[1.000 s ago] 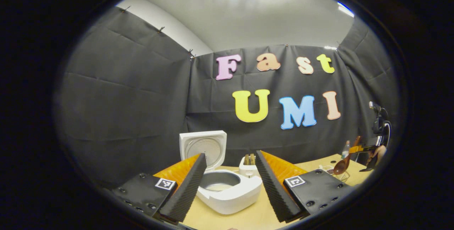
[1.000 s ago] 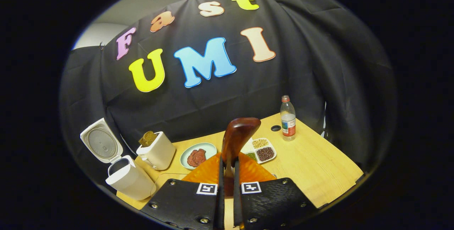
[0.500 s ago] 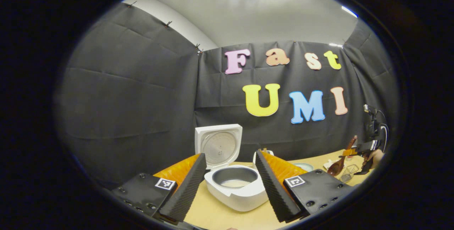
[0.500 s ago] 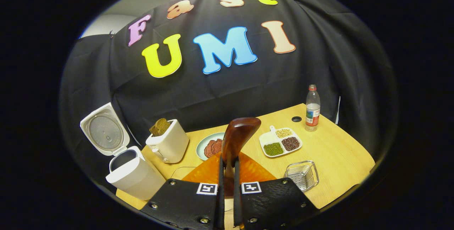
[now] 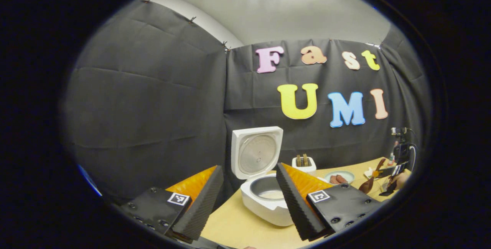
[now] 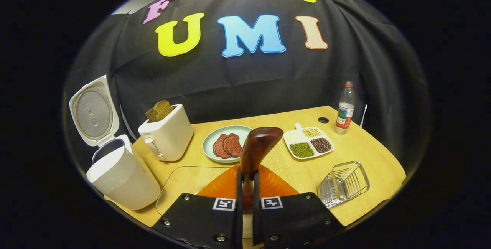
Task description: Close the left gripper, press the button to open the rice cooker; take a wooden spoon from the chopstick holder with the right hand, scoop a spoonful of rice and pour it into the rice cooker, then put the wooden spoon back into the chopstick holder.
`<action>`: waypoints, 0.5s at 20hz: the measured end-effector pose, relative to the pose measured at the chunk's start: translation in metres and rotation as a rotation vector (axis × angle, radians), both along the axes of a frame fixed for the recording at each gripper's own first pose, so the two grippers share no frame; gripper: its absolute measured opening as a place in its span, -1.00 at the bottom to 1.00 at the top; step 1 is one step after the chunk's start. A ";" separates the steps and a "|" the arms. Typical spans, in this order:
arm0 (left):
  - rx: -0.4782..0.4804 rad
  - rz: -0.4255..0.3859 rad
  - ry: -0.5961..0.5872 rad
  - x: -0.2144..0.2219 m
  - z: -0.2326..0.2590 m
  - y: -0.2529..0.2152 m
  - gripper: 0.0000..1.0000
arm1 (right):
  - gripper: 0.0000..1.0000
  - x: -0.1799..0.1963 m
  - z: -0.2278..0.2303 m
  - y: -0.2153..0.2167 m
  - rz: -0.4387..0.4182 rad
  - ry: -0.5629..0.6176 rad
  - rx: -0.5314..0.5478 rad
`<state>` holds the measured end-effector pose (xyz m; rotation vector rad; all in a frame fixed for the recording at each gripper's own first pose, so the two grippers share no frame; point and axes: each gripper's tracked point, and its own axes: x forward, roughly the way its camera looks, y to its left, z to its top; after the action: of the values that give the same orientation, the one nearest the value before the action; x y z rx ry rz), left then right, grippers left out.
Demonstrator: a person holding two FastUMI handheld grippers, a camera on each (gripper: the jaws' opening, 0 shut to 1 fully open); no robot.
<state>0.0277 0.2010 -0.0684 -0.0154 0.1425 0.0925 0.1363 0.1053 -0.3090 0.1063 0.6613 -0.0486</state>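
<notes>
**Wooden spoon held, rice cooker open**

Pale wood table (image 6: 356,187) carries everything, and I place each thing from the rice cooker (image 6: 122,180), the biggest object. It stands at the table's left edge with its lid up, so the button step looks done. Just right of it is the toaster (image 6: 167,136), further right the plate of meat (image 6: 226,145), then the divided dish (image 6: 308,143) with grains, and the wire basket (image 6: 343,183) nearest the right edge. A bottle (image 6: 345,107) stands at the far corner.

The right gripper (image 6: 246,203) has its jaws pressed on the handle of the wooden spoon (image 6: 257,147), the bowl pointing up and forward. The spoon seems light and stiff, polished (perhaps a little slippery), so a grip low on the handle is sensible.

The left gripper (image 5: 249,203) is open and holds nothing, near the cooker.

Between the cooker and the dish the table is mostly free, but the toaster stands close to the path.
</notes>
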 end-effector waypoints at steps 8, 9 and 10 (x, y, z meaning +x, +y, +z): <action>-0.008 -0.002 0.001 0.011 -0.006 0.010 0.93 | -0.79 -0.010 -0.019 0.052 0.066 0.038 0.039; -0.009 -0.005 0.001 0.011 -0.007 0.010 0.93 | -0.79 -0.011 -0.018 0.061 0.075 0.037 0.063; -0.012 -0.007 0.002 0.011 -0.008 0.010 0.93 | -0.79 -0.014 -0.018 0.068 0.084 0.042 0.085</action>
<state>0.0386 0.2115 -0.0760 -0.0268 0.1447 0.0851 0.1225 0.1729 -0.3269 0.1600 0.7089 0.0583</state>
